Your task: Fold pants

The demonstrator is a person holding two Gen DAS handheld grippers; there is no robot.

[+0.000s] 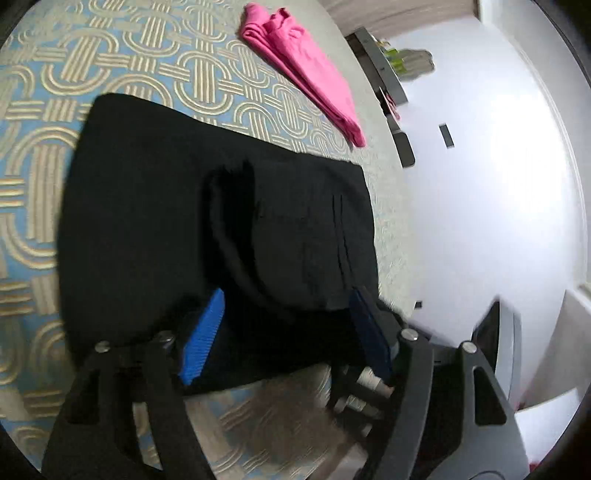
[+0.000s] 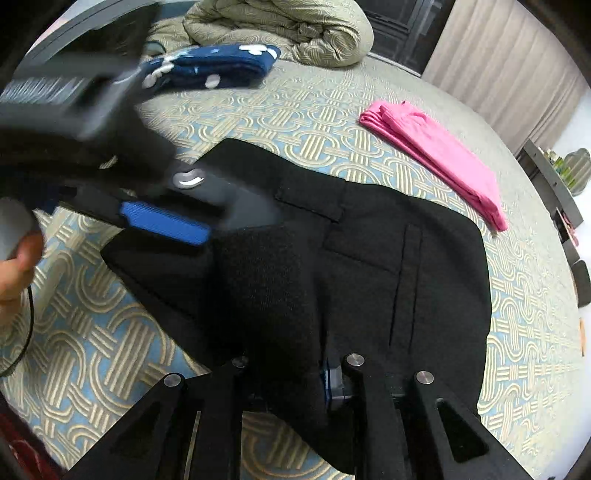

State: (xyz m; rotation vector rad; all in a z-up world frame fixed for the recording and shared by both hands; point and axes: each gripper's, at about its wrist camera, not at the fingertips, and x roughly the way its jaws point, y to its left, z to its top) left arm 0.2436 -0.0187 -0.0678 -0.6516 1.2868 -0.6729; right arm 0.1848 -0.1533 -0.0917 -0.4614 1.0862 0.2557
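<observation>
a bed [image 2: 332, 122] with a cover patterned in blue and cream loops is spread under both tongs. the black pants [image 1: 155, 206] are laid across it, directly ahead of and beneath both tools, with a folded layer doubled over the waist part; a pocket seam and a belt loop can be seen on the upper layer in the right wrist view [image 2: 369, 258]. a rumpled quilt [image 2: 280, 29] is heaped far beyond the right tongs, at the bed's far side. a pink garment [image 1: 306, 70] is laid folded beyond the pants, ahead and to the right of both tongs, apart from the black cloth [image 2: 439, 162]. a dark blue cloth with white spots [image 2: 214, 68] is set just in front of the quilt. the left tongs [image 1: 284, 325] are held wide, with black cloth lying between the two blue pads [image 1: 203, 339]; whether the cloth is gripped cannot be told. the right tongs [image 2: 284, 376] are closed narrowly on a raised fold of the pants, one blue pad [image 2: 327, 384] being glimpsed against the cloth.
</observation>
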